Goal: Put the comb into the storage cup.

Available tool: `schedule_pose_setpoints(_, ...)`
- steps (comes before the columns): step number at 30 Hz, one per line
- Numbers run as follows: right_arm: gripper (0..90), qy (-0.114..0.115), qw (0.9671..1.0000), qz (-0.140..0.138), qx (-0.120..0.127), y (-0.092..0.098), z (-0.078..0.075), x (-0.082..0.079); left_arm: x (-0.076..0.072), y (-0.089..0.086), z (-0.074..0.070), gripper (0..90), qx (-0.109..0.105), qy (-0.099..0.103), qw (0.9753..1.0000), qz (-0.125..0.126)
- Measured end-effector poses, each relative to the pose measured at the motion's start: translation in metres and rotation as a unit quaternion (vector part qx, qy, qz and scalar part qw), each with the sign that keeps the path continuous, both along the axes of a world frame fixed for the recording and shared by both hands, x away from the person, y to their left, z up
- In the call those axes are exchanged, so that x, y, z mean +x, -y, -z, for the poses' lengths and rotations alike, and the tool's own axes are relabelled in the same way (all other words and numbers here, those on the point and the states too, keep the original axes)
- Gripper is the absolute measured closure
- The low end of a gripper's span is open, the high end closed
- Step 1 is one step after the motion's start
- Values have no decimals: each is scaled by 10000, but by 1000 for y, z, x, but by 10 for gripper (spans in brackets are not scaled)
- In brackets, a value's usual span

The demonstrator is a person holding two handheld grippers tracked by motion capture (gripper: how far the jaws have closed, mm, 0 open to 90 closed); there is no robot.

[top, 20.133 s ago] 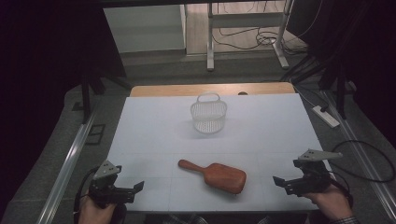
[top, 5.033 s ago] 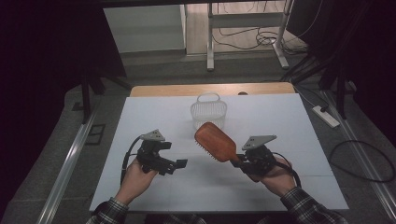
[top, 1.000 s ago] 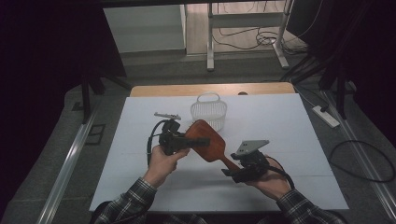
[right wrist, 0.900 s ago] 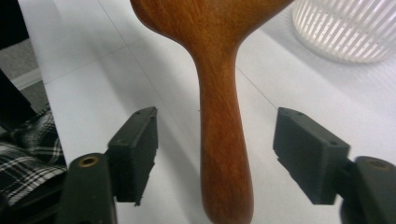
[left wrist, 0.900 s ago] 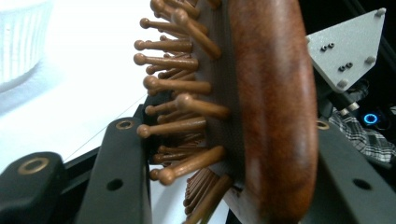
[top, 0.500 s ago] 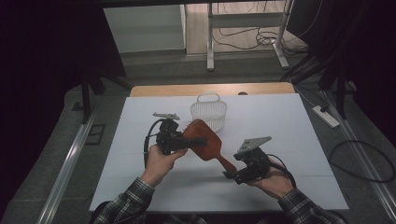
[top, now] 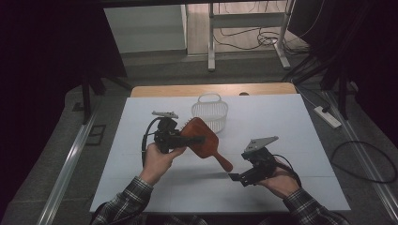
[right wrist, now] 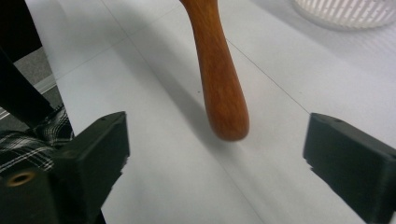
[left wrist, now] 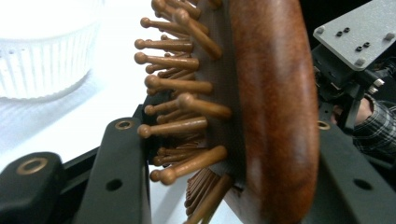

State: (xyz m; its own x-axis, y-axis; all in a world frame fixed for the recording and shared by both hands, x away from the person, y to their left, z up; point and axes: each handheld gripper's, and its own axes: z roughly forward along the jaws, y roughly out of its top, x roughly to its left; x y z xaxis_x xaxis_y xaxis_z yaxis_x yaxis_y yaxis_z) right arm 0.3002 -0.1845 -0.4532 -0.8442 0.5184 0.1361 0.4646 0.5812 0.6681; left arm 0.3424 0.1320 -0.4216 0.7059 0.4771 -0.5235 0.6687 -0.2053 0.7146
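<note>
The left hand-held gripper (top: 180, 139) is clamped on the head of the brush (top: 202, 140), holding it tilted above the surface (top: 291, 122) just in front of the basket (top: 209, 111). The right hand-held gripper (top: 239, 178) sits near the handle end, jaws wide apart. The lift looks done; putting the brush in the basket is likely what remains

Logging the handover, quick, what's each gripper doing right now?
Left gripper: shut on the wooden hairbrush, gripping its head.
Right gripper: open, holding nothing; the brush handle hangs ahead of its jaws.
</note>
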Motion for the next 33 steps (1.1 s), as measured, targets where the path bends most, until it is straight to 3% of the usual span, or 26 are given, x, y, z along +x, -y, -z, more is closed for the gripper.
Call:
schedule_pose_setpoints(9, 0, 96, 9999, 80, 25, 11, -1, -4, 4, -8, -4, 545, 36, 42, 9998, -173)
schedule_pose_setpoints(18, 0, 239, 9995, 157, -109, 29, 0, -9, 11, -19, -6, 544, -59, -24, 9995, -313)
schedule_pose_setpoints(27, 0, 209, 9992, 339, -89, 43, 0, -13, 16, -29, -11, 542, -111, -45, 9989, -453)
schedule_pose_setpoints(33, 0, 171, 9984, 464, -260, 51, 3, -18, 20, -35, -16, 541, -187, -55, 9985, -519)
